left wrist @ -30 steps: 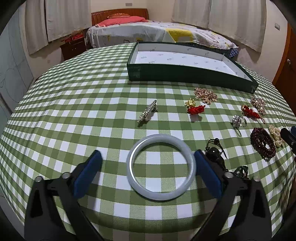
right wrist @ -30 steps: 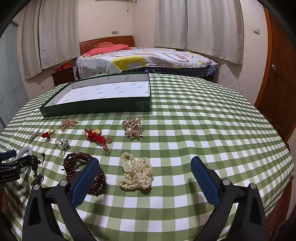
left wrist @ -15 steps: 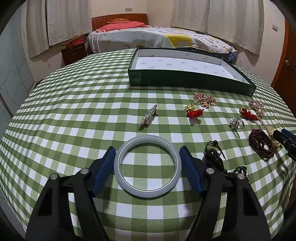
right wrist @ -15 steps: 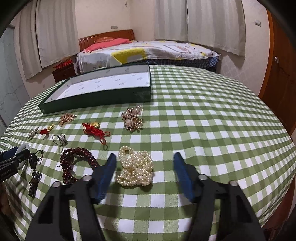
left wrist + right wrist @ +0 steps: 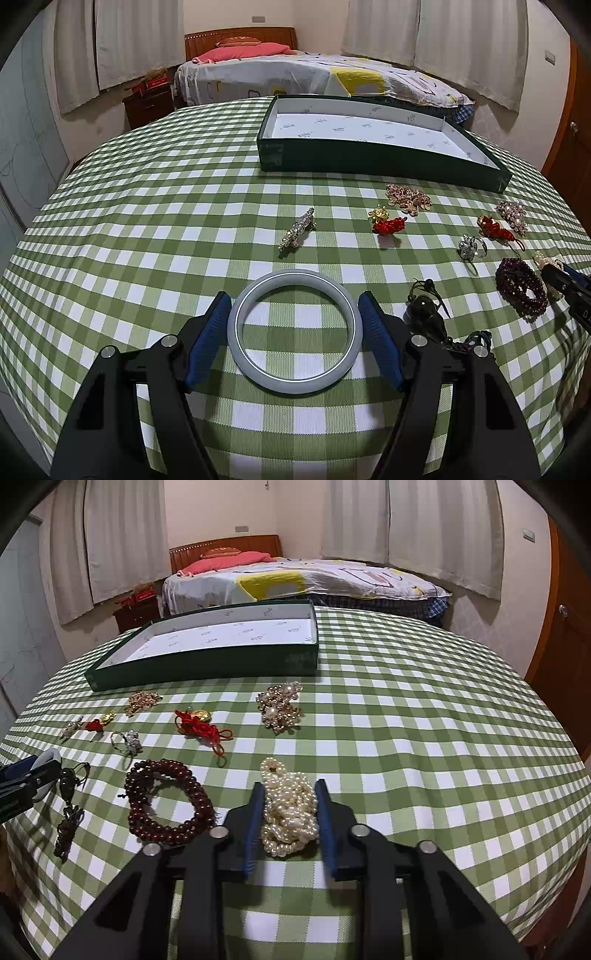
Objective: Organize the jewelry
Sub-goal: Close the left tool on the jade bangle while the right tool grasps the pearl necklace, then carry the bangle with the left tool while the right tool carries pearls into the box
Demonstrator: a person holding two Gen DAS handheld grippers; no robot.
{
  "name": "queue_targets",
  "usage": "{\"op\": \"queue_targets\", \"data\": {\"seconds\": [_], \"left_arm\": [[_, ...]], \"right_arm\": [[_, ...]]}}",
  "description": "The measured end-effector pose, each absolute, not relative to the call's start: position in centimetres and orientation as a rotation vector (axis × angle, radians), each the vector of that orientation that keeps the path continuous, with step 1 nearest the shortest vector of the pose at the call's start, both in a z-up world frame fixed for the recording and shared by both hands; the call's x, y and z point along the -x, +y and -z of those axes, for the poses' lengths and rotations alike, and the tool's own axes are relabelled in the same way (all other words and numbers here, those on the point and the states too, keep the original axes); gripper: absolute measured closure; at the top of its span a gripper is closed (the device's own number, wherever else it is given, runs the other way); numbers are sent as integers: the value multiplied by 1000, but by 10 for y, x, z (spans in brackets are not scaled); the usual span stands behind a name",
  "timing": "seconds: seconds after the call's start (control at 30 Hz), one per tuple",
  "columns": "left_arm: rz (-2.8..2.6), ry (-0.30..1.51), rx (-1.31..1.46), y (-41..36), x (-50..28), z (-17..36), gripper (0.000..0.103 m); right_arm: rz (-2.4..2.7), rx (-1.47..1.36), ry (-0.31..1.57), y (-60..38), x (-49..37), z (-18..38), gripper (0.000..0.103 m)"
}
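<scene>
Left hand-held gripper (image 5: 294, 334), left wrist view: blue pads set against both outer sides of the pale bangle (image 5: 294, 382), which lies flat on the green checked desk (image 5: 147, 229); jaws have just been closing and the ring sits between them, gripped but, as far as can be judged, not yet lifted
- Green box (image 5: 369, 168), far side of desk: white lining bare, no piece inside
- Loose on the cloth between bangle and box: silver brooch (image 5: 296, 232), gold-and-red charm (image 5: 388, 221), gold cluster (image 5: 408, 197), silver ring (image 5: 471, 248), red knot charm (image 5: 496, 229), crystal cluster (image 5: 512, 217), dark red bead bracelet (image 5: 521, 288), black cord pendant (image 5: 424, 314) just beside the right pad
- Right hand-held gripper enters at the right edge; its state cannot be told from here

Right hand-held gripper (image 5: 290, 818), right wrist view: jaws have just been closing, pads now narrow and pressing both flanks of the pearl strand heap (image 5: 290, 812), still resting on the desk
- Dark red bead bracelet just beside its left pad
- Box likewise shows a bare floor

Progress, judged: nothing stowed; first two pieces taken in grip; carry and placing of both still to do, then every other item listed remains
</scene>
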State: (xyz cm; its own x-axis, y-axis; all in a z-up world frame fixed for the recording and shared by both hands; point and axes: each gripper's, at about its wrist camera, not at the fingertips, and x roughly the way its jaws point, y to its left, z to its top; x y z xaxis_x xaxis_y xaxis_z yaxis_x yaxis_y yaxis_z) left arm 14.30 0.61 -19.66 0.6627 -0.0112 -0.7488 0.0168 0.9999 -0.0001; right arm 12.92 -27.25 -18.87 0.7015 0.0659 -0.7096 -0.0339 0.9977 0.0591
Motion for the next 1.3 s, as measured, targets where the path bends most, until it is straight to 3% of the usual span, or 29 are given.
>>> {"op": "queue_targets", "data": {"seconds": [0.83, 1.3], "left_arm": [[25, 769, 21, 3, -140, 165, 34], [87, 651, 7, -25, -217, 109, 34]], "right_arm": [[-88, -118, 735, -276, -132, 163, 82], [-144, -111, 585, -263, -205, 105, 82]]}}
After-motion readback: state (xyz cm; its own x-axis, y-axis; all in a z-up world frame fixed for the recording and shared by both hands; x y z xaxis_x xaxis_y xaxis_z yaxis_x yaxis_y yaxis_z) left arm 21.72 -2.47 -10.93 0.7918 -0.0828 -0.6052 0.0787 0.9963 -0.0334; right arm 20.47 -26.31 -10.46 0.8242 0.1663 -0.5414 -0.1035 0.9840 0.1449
